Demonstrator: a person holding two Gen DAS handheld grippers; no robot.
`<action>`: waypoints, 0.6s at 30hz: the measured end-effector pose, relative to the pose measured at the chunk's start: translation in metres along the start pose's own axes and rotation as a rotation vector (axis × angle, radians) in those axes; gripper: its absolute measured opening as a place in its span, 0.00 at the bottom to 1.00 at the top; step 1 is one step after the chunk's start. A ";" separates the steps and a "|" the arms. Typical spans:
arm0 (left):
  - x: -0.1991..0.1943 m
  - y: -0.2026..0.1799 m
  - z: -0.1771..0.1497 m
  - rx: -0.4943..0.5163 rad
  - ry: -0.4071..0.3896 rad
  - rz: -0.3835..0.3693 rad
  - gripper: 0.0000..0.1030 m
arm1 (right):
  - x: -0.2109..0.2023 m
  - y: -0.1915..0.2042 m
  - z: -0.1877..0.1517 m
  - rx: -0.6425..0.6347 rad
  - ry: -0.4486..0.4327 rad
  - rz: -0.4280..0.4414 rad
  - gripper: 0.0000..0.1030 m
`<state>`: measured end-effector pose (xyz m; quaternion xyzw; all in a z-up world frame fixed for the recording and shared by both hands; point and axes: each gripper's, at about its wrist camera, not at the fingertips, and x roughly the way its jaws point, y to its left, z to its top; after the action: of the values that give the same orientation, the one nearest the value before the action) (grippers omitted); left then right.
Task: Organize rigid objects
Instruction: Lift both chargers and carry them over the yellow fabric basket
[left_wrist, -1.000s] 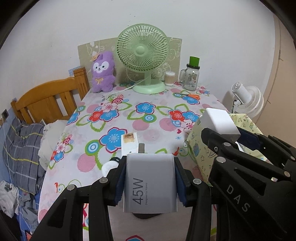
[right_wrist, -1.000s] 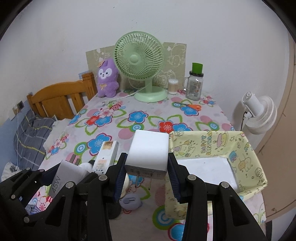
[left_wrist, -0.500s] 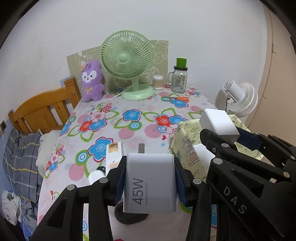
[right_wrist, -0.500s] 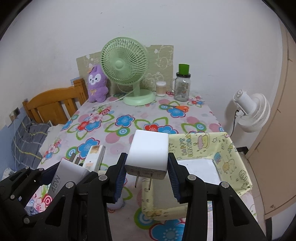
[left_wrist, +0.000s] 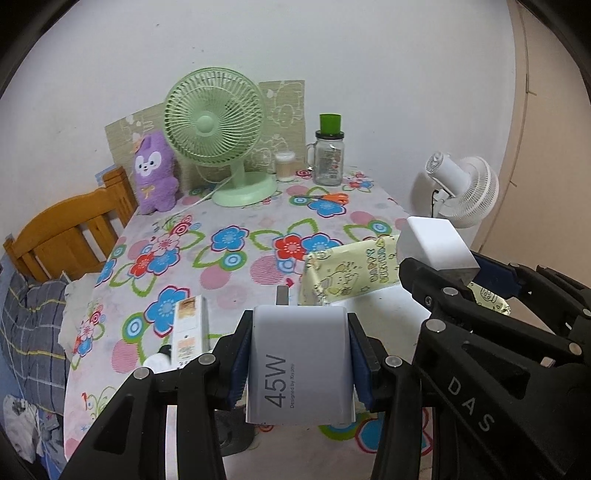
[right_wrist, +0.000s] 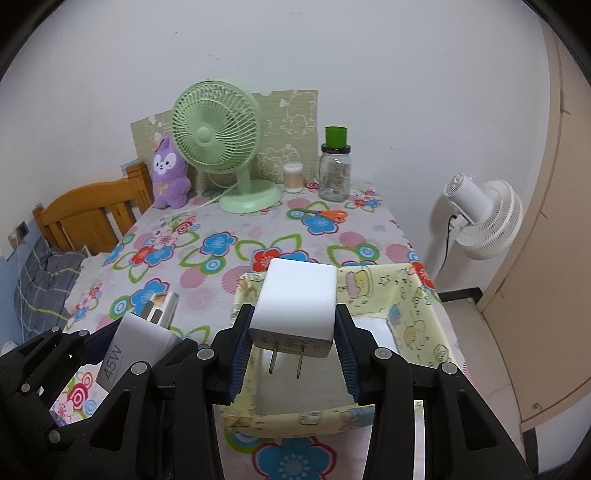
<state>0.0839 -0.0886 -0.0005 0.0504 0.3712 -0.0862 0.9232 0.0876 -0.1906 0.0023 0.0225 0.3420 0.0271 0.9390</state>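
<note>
My left gripper (left_wrist: 299, 363) is shut on a pale grey 45W charger (left_wrist: 300, 363), held above the table beside the left wall of a yellow cartoon-print storage box (left_wrist: 351, 273). My right gripper (right_wrist: 291, 338) is shut on a white plug adapter (right_wrist: 295, 304), its two metal prongs pointing down over the open box (right_wrist: 410, 317). Each gripper shows in the other's view: the right one (left_wrist: 439, 266) with its white adapter, the left one (right_wrist: 136, 347) with the 45W charger (right_wrist: 133, 347).
A floral tablecloth (right_wrist: 221, 243) covers the table. A small carton (left_wrist: 188, 332) and a white round item (left_wrist: 157, 360) lie left of the box. At the back stand a green fan (right_wrist: 218, 147), purple plush (right_wrist: 168, 173), jar (right_wrist: 334, 170) and orange scissors (right_wrist: 325, 214). A white fan (right_wrist: 480, 218) stands right.
Both grippers, still holding their chargers, have shifted right across the table. The yellow box now lies beneath the right gripper's adapter, and the carton has slid left in view.
</note>
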 end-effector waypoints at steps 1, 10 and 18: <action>0.002 -0.002 0.001 0.003 0.002 -0.004 0.47 | 0.001 -0.003 0.000 0.003 0.001 -0.004 0.44; 0.022 -0.018 0.007 0.031 0.024 -0.032 0.47 | 0.012 -0.026 -0.001 0.033 0.025 -0.025 0.44; 0.043 -0.035 0.014 0.044 0.051 -0.063 0.46 | 0.027 -0.043 0.001 0.041 0.046 -0.045 0.44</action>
<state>0.1170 -0.1299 -0.0217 0.0612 0.3939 -0.1220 0.9090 0.1107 -0.2317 -0.0168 0.0334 0.3642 -0.0004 0.9307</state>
